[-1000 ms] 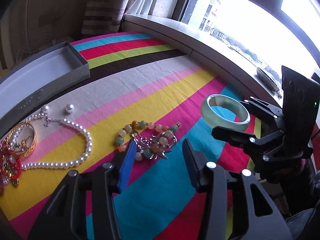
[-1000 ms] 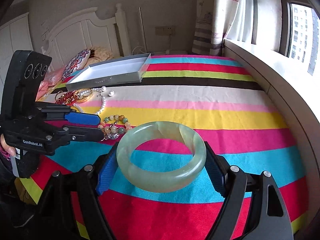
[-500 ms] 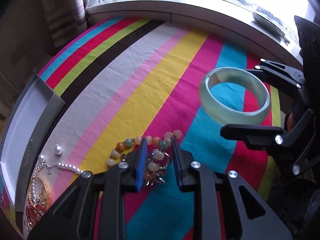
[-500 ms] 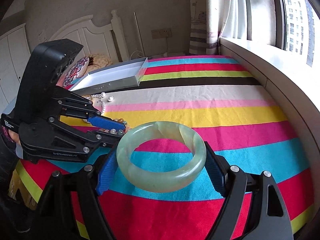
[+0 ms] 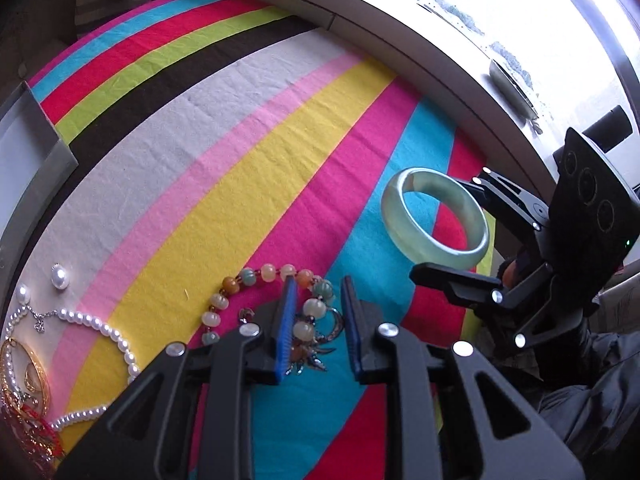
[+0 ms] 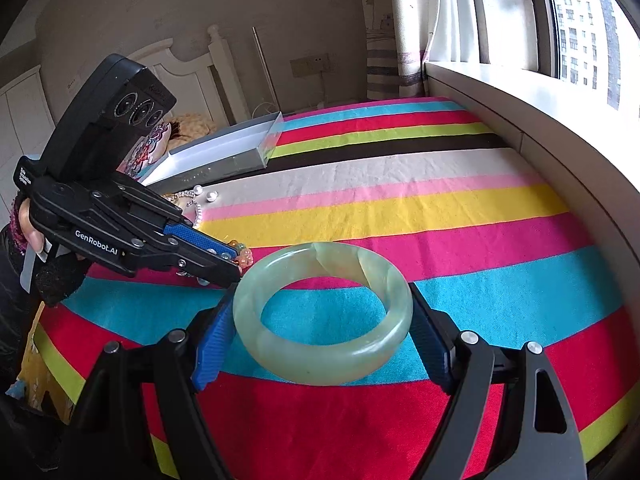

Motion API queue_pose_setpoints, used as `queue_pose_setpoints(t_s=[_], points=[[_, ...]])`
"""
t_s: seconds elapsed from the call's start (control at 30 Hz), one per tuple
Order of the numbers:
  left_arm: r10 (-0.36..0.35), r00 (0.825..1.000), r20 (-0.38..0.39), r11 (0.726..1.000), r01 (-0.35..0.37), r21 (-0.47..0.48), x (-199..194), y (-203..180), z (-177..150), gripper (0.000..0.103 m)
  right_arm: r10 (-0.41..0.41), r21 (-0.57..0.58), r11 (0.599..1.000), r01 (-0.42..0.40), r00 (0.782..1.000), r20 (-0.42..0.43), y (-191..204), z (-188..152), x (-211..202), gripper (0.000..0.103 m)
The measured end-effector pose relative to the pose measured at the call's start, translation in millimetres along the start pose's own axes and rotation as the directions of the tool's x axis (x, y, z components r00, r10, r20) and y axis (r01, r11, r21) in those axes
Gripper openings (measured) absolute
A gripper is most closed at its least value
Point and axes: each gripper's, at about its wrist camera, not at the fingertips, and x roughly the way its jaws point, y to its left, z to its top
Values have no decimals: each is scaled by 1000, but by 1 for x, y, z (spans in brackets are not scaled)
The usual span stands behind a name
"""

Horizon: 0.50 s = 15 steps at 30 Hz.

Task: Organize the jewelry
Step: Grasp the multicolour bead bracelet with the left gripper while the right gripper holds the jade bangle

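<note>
A beaded bracelet (image 5: 256, 274) of orange, green and cream beads with a silver charm lies on the striped bedspread (image 5: 224, 168). My left gripper (image 5: 318, 292) points steeply down over it. Its blue pads have closed in on a bead and the charm, which fill the gap from pad to pad. In the right wrist view the left gripper (image 6: 236, 272) reaches in from the left, with beads of the beaded bracelet (image 6: 242, 254) at its tip. My right gripper (image 6: 322, 296) is shut on a pale green jade bangle (image 6: 320, 364), held above the bedspread. The bangle (image 5: 400, 236) hangs to the right of the left gripper.
A pearl necklace (image 5: 104, 330), two loose pearls (image 5: 60, 279), a gold bangle (image 5: 36, 376) and red beaded jewelry (image 5: 36, 428) lie at the left. An open grey box (image 6: 228, 148) stands at the far left of the bed. A window ledge (image 6: 520, 92) borders the right side.
My left gripper tilted down, moved over the beaded bracelet and narrowed its jaws around it. The right gripper kept its hold on the bangle with little movement.
</note>
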Motion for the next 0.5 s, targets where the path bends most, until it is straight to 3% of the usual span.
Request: queue_pose_setpoints(t_s=[0.13,0.2,0.27,0.33,0.5], points=[[91,991,-97,990,-79,116,18,-23,-2,24,11,6,1000,-11,1000,-1,1,-1,2,78],[95,988,-121,985,-76,155,21,-33,-1,42,14,11,1000,-14,1000,2,1,-1,2,78],[88,984,-158,986,-64,152,23,-36,3,45,12,13,1000,-12,1000,4,2,-1,2,78],[77,979,-191,990,-52,131,25,-33,9,44,8,21,1000,-8,1000,10,0,-2,-1,78],[93,977,-191,994,-81,73,23,-17,18,16,-10,35,999,9,1000,26,-5,-2,-7,78]])
